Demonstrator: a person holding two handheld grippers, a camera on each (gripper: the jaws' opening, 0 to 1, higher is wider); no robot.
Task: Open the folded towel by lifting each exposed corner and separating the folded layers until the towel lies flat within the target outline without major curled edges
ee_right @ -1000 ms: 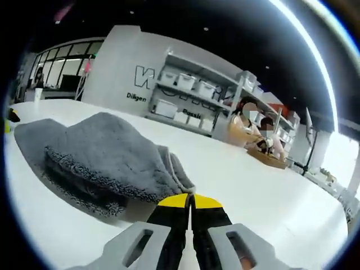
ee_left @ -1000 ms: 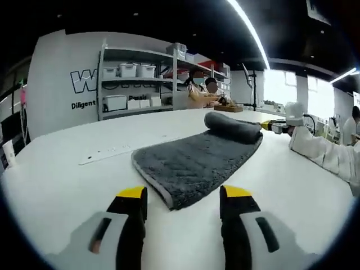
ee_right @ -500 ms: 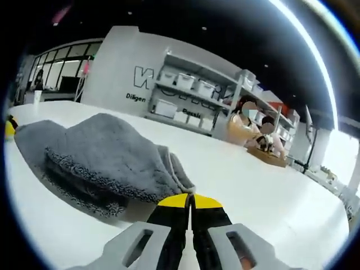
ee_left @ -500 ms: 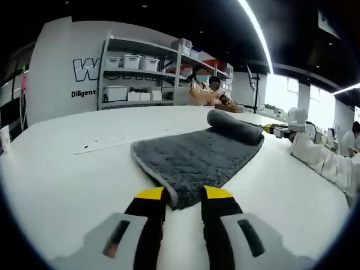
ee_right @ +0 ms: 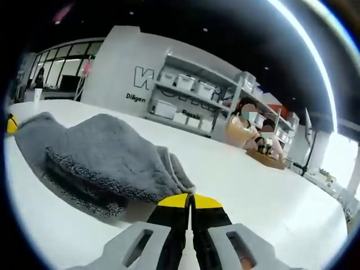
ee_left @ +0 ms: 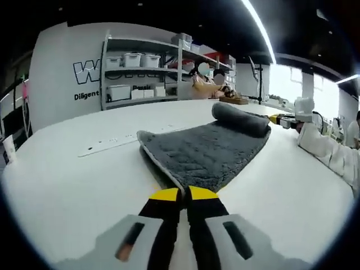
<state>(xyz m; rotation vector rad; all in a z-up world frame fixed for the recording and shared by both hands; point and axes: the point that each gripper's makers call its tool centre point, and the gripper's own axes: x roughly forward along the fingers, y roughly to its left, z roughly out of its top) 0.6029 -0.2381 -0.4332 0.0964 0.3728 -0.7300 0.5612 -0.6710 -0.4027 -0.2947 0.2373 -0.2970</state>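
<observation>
- In the left gripper view, the left gripper (ee_left: pixel 184 195) has its yellow-tipped jaws clamped on the near corner of the grey plush towel (ee_left: pixel 208 149), which runs straight ahead of them along its long axis.
- Beyond the flat stretch, the towel's far end lies rolled over on the white table (ee_left: pixel 67 174).
- In the right gripper view, the right gripper (ee_right: pixel 190 201) has its jaws pressed together, seemingly pinching the towel's bunched edge; the folded layers (ee_right: pixel 107 152) spread ahead-left.
- Judgement: pulling the two held ends apart should open it.
</observation>
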